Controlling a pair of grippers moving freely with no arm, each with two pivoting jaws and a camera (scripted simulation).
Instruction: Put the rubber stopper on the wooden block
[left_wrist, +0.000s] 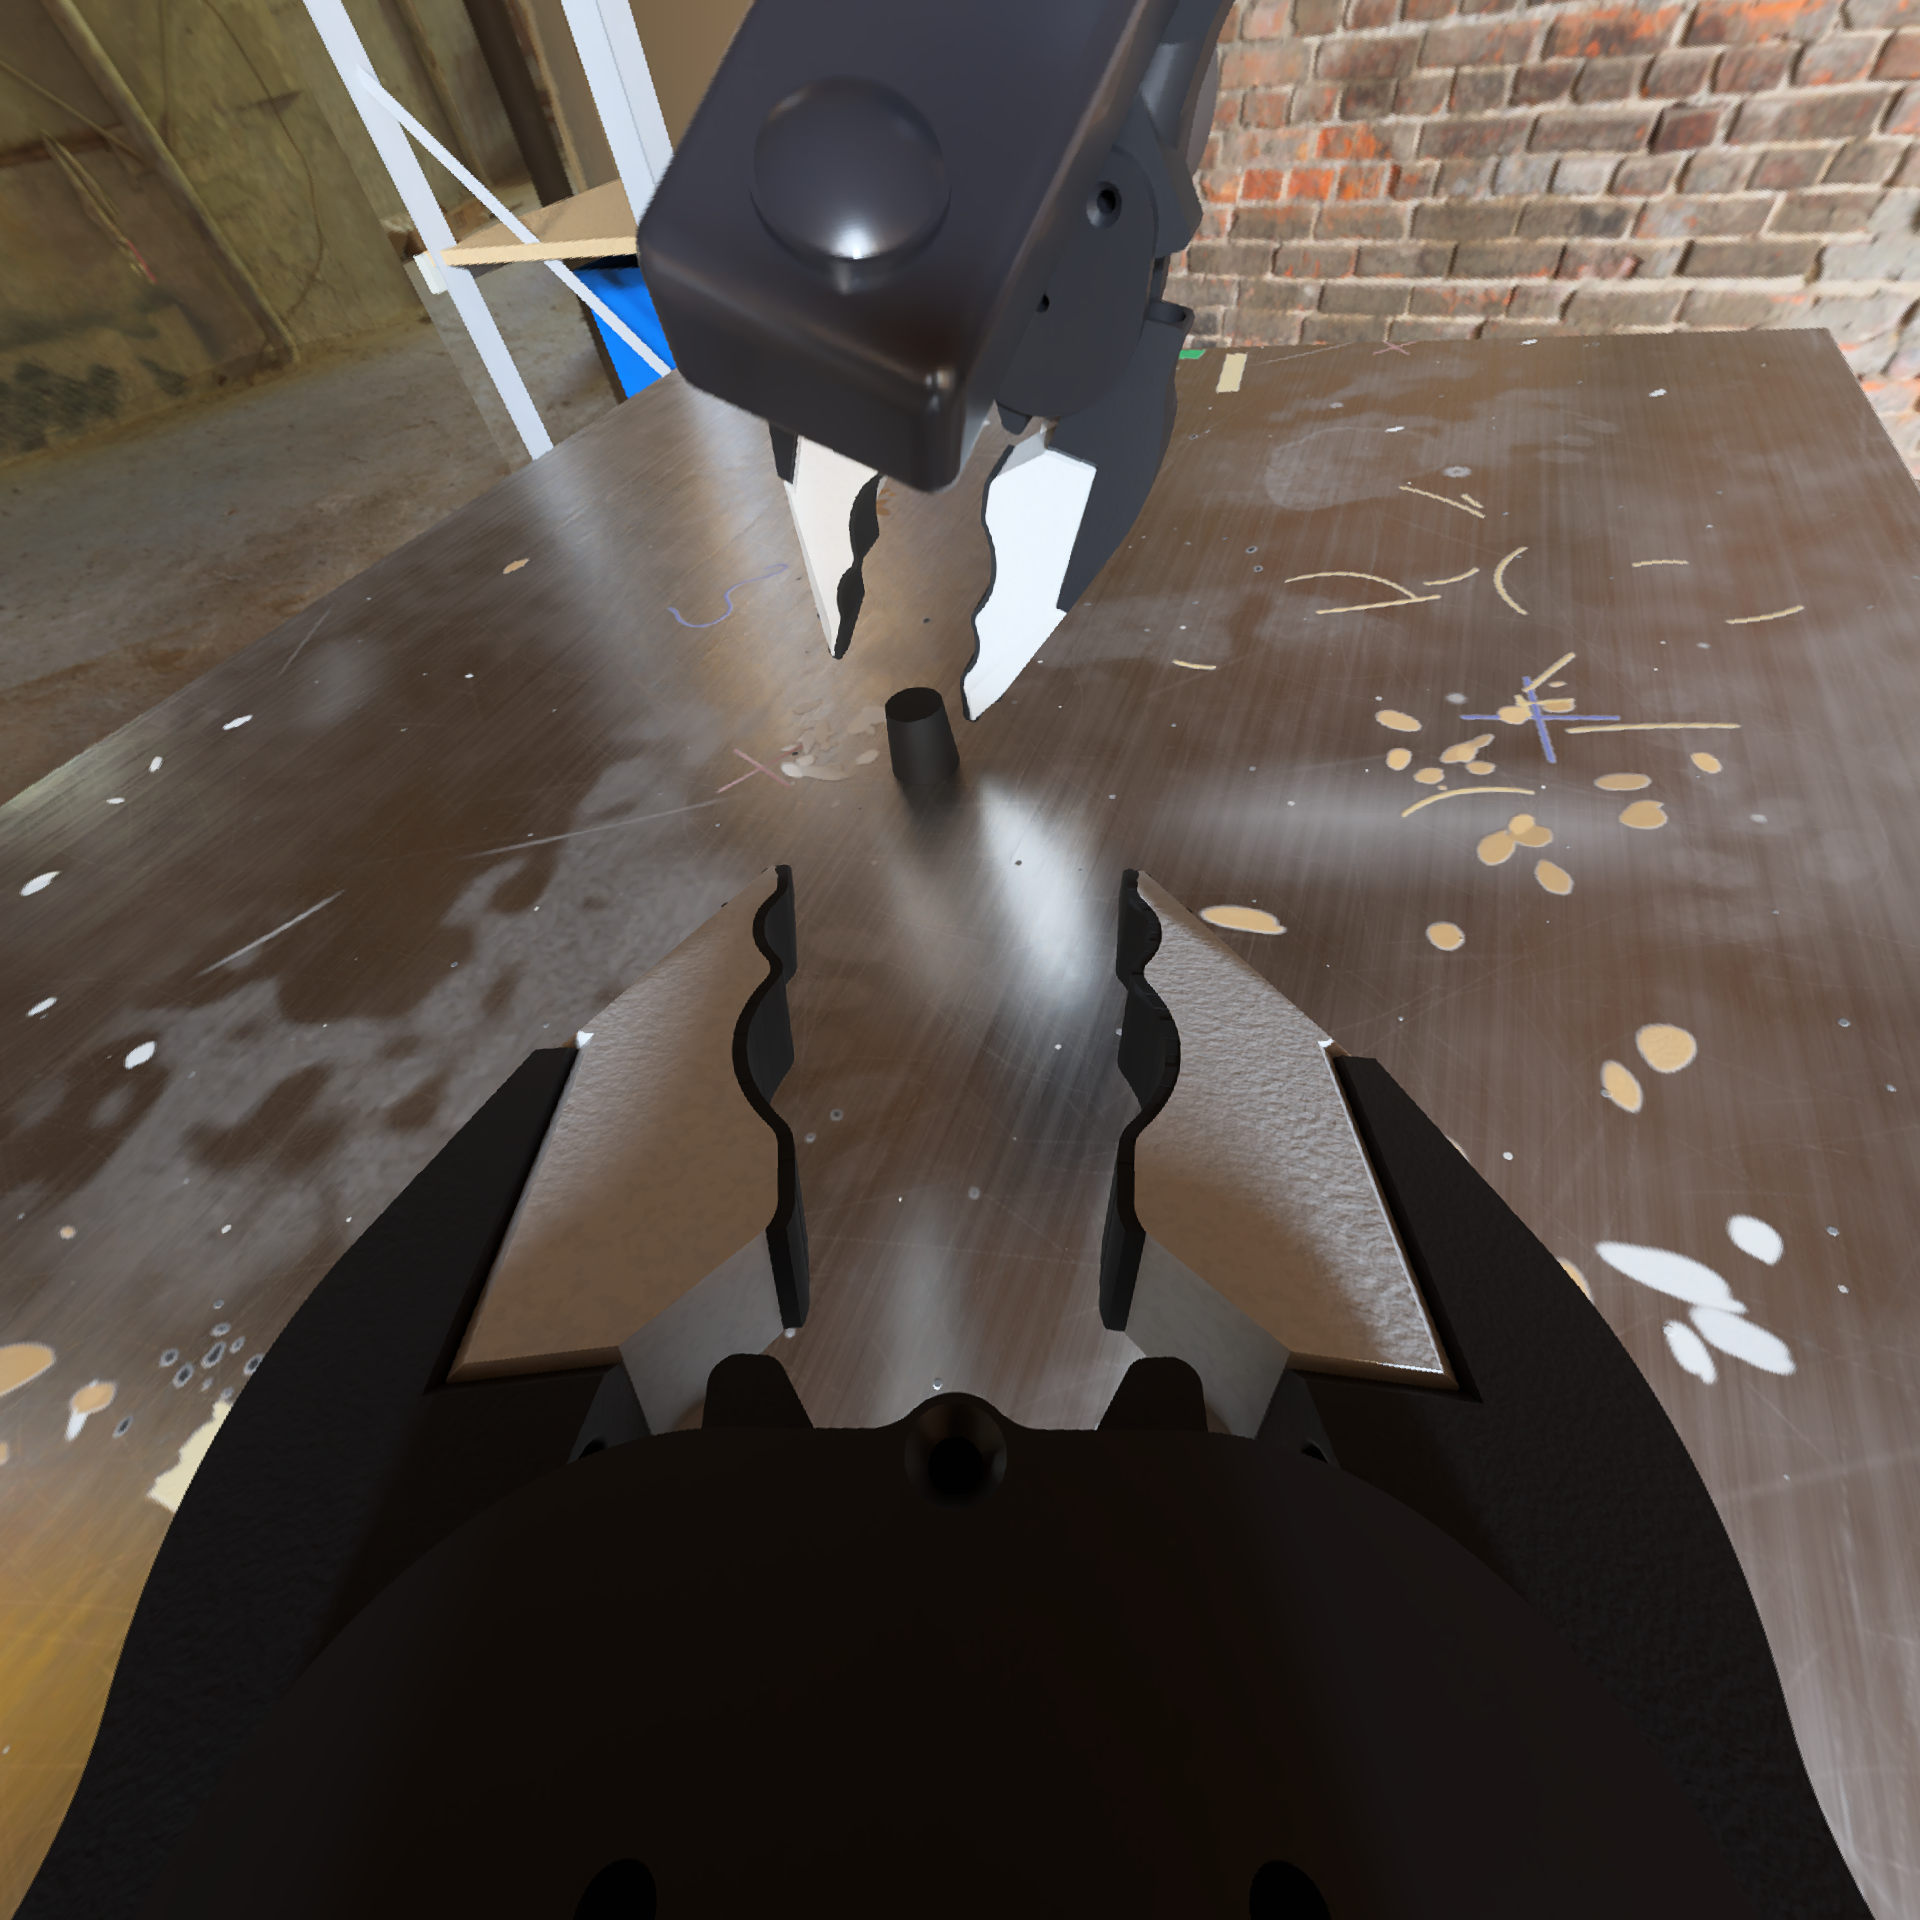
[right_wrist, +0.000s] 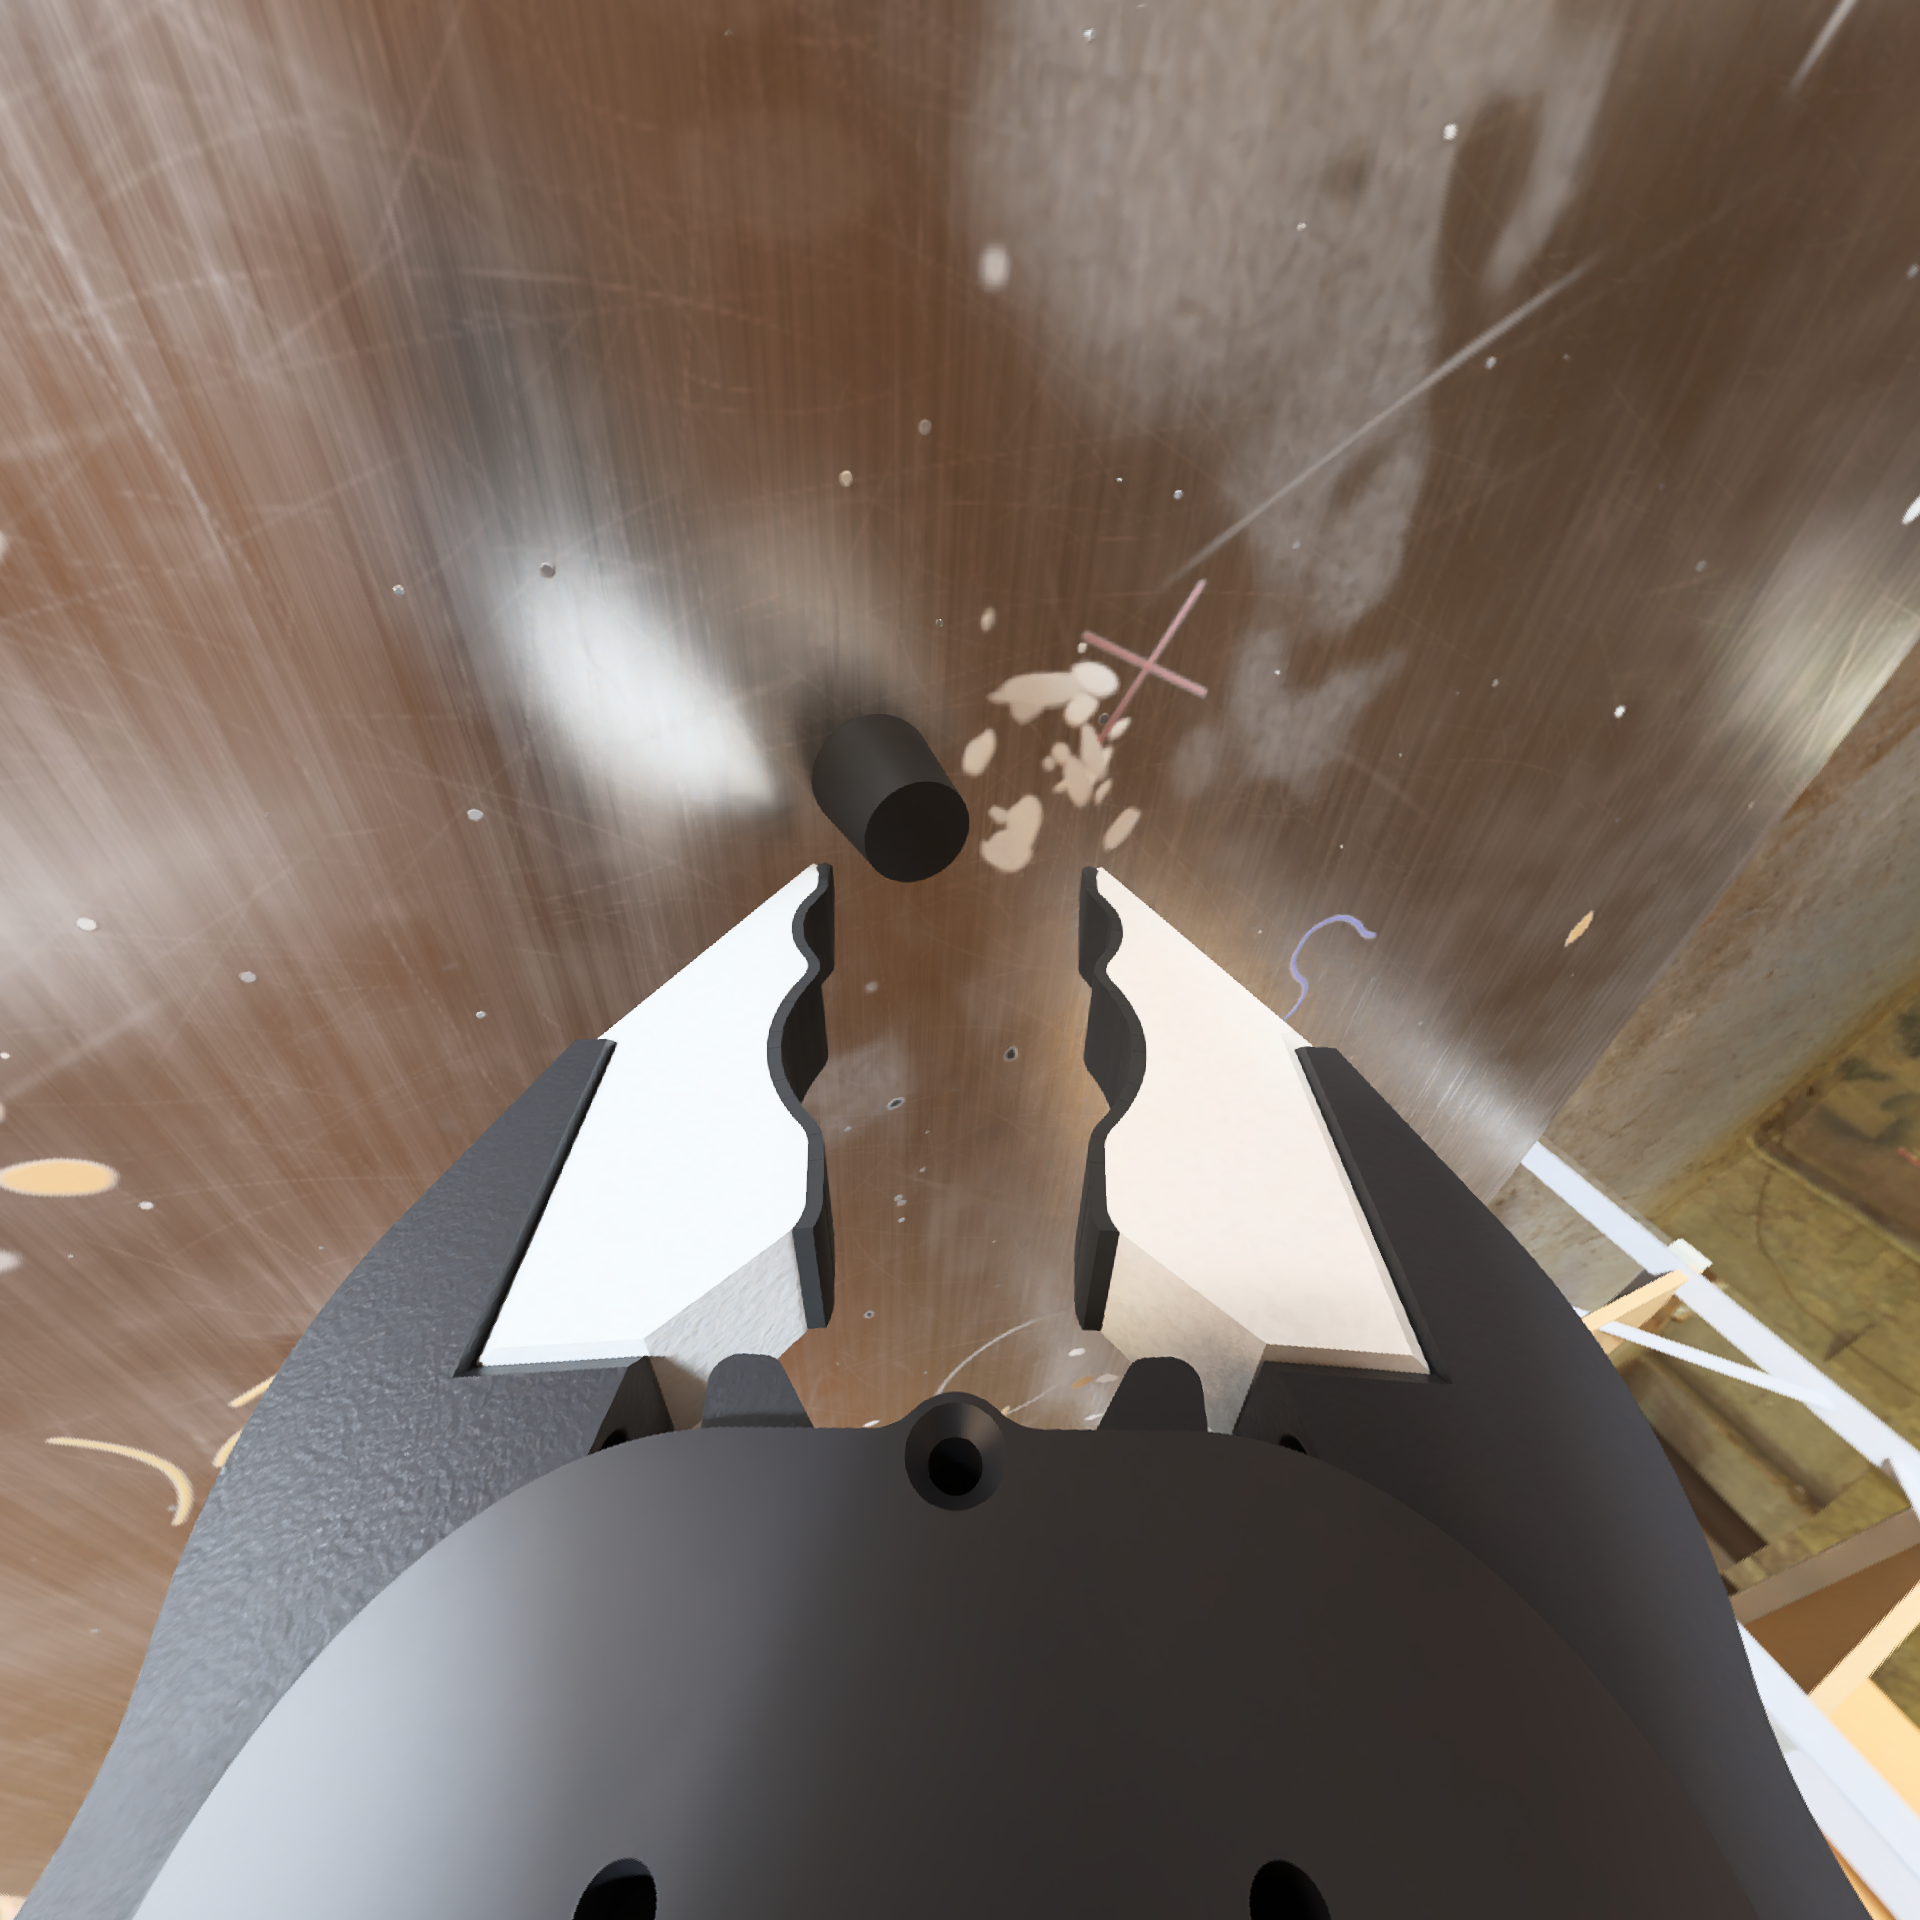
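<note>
The rubber stopper (left_wrist: 920, 744) is a small black tapered plug standing on the scratched brown table (left_wrist: 1455, 935). In the right wrist view the rubber stopper (right_wrist: 891, 796) shows from above, just beyond the fingertips. My right gripper (left_wrist: 904, 686) hangs tips-down just above the stopper, open and empty; in its own view the right gripper (right_wrist: 956, 871) is open with the stopper off its left fingertip. My left gripper (left_wrist: 956, 878) is open and empty, low over the table, a short way in front of the stopper. No wooden block shows in either view.
The table carries paint spots (left_wrist: 1517, 842) and scratches. A brick wall (left_wrist: 1558, 156) stands behind the table. A white shelf frame (left_wrist: 499, 260) and a concrete floor lie beyond the table's left edge; the white shelf frame (right_wrist: 1714, 1351) also shows in the right wrist view.
</note>
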